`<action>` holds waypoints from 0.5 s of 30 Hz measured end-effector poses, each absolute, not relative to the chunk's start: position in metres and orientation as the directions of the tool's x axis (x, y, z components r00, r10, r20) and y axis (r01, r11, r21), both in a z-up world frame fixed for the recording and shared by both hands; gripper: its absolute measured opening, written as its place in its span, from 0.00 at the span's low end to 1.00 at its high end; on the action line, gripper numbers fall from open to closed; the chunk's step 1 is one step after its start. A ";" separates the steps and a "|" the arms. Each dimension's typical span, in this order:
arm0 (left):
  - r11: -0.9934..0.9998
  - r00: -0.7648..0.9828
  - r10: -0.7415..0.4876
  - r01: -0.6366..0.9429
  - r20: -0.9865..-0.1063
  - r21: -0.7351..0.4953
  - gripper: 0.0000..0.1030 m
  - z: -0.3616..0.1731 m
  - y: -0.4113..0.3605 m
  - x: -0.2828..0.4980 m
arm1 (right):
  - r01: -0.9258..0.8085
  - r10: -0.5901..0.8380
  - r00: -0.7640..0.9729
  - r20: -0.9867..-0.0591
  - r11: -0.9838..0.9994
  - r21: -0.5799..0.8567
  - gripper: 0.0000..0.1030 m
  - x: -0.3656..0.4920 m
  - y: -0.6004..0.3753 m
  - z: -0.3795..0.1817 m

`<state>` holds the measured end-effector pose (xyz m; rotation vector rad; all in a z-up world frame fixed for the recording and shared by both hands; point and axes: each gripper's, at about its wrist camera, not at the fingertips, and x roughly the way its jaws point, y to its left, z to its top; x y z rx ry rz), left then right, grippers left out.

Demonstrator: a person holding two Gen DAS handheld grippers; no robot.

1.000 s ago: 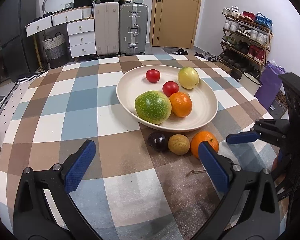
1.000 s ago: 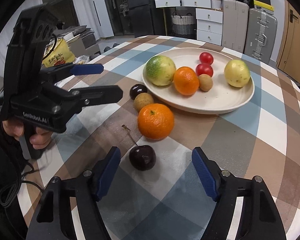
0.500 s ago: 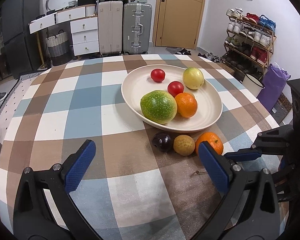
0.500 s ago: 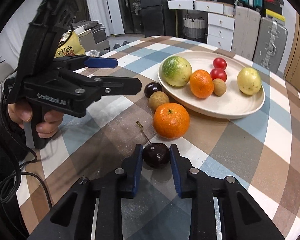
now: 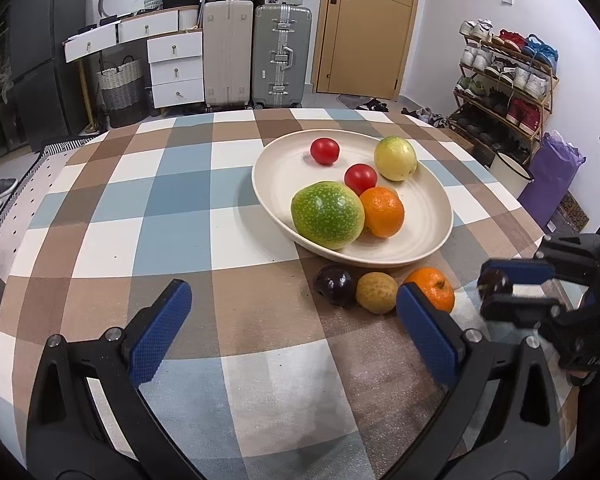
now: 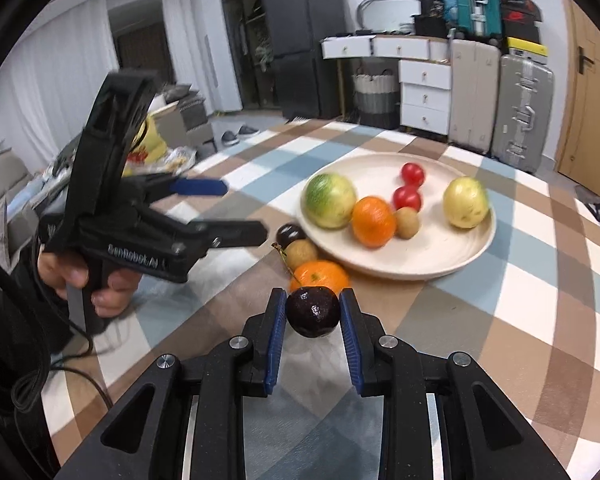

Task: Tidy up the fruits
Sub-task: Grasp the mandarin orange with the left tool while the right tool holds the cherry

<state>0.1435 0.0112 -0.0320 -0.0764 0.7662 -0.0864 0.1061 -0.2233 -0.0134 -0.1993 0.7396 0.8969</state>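
Observation:
My right gripper point(image 6: 313, 312) is shut on a dark cherry point(image 6: 313, 317) with a stem and holds it above the table; it also shows in the left wrist view point(image 5: 495, 283). My left gripper point(image 5: 292, 320) is open and empty above the checked tablecloth. A cream plate point(image 5: 428, 240) holds a green fruit point(image 5: 327, 215), an orange point(image 5: 382, 212), two red tomatoes point(image 5: 325, 151), a yellow fruit point(image 5: 395, 159) and a small brown fruit point(image 6: 406, 222). In front of the plate lie a dark plum point(image 5: 334, 285), a brown fruit point(image 5: 376, 293) and an orange point(image 5: 432, 286).
The round table has a checked cloth point(image 5: 180, 216). Suitcases point(image 5: 282, 56), white drawers point(image 5: 176, 68) and a door stand behind it. A shoe rack point(image 5: 504, 80), a purple bag point(image 5: 552, 172) and a white bin lie at the right.
My right gripper closed on the cherry and has lifted it off the table towards the plate. The left gripper has drawn back a little and stayed open.

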 end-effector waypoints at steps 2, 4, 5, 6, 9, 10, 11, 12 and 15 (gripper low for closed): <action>0.993 0.712 -0.107 0.044 -0.694 -0.108 0.99 -0.034 0.012 0.145 | -0.753 0.637 0.418 -0.648 0.642 0.144 0.26 0.109 -0.227 -0.011; 0.991 0.704 -0.126 0.056 -0.699 -0.122 0.99 -0.035 0.011 0.146 | -0.738 0.629 0.436 -0.644 0.659 0.144 0.26 0.111 -0.229 -0.010; 0.990 0.703 -0.131 0.061 -0.699 -0.124 0.99 -0.036 0.010 0.146 | -0.729 0.623 0.444 -0.644 0.669 0.144 0.26 0.113 -0.230 -0.009; 0.990 0.699 -0.137 0.070 -0.702 -0.124 0.99 -0.037 0.008 0.146 | -0.720 0.617 0.452 -0.645 0.678 0.144 0.26 0.115 -0.231 -0.009; 0.983 0.682 -0.181 0.109 -0.709 -0.146 0.96 -0.039 0.001 0.146 | -0.691 0.601 0.477 -0.641 0.708 0.149 0.26 0.118 -0.237 -0.009; 0.979 0.679 -0.203 0.128 -0.705 -0.158 0.96 -0.038 -0.002 0.145 | -0.680 0.595 0.486 -0.641 0.718 0.151 0.26 0.120 -0.239 -0.009; 0.975 0.678 -0.222 0.146 -0.701 -0.167 0.93 -0.037 -0.005 0.143 | -0.667 0.587 0.495 -0.641 0.729 0.152 0.26 0.122 -0.242 -0.009; 0.970 0.675 -0.243 0.169 -0.696 -0.175 0.92 -0.037 -0.010 0.141 | -0.657 0.580 0.503 -0.641 0.738 0.153 0.26 0.123 -0.244 -0.009; 0.958 0.662 -0.286 0.224 -0.693 -0.181 0.82 -0.036 -0.026 0.139 | -0.633 0.565 0.518 -0.642 0.758 0.158 0.26 0.128 -0.248 -0.009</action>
